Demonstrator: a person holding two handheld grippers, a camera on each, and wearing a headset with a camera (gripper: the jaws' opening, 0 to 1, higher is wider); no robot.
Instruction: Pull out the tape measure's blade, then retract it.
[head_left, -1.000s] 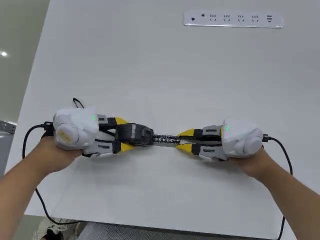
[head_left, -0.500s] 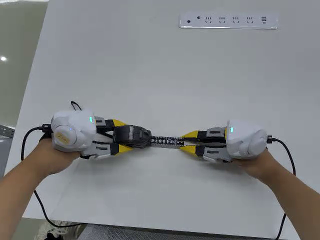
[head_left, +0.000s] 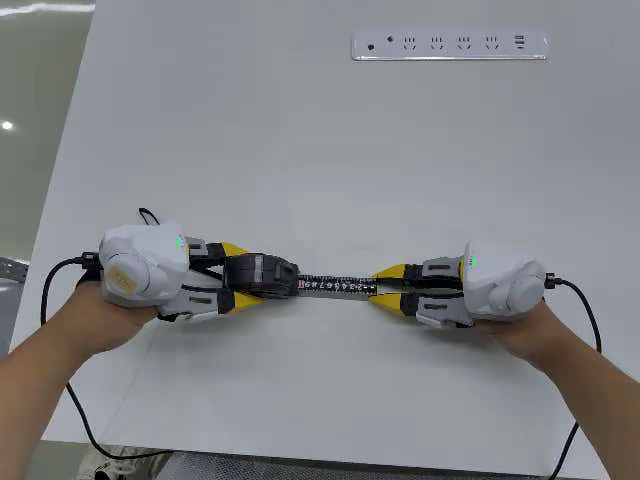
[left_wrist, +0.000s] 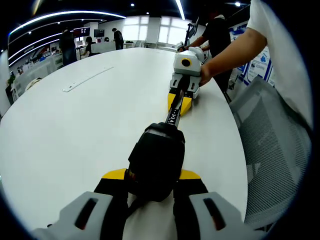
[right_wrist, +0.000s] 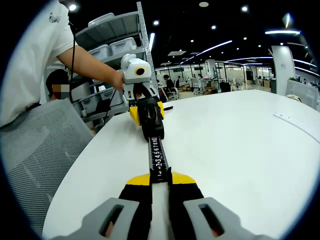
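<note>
A black tape measure case (head_left: 260, 274) lies low over the white table, held between the yellow-tipped jaws of my left gripper (head_left: 238, 276), which is shut on it. The case looms large in the left gripper view (left_wrist: 157, 160). A dark blade with white numbers (head_left: 338, 286) stretches from the case to my right gripper (head_left: 389, 285), shut on the blade's end. In the right gripper view the blade (right_wrist: 156, 155) runs from between my jaws to the case (right_wrist: 150, 116) and the left gripper (right_wrist: 145, 110). The right gripper (left_wrist: 181, 100) shows far off in the left gripper view.
A white power strip (head_left: 449, 45) lies at the far side of the table (head_left: 300, 140). Black cables trail from both grippers over the table's near edge (head_left: 70, 390). A mesh chair back (right_wrist: 40, 160) stands beside the table. People work far off in the room.
The right gripper has moved to the right, away from the case, and more of the blade shows between the two grippers. The left gripper holds about the same spot.
</note>
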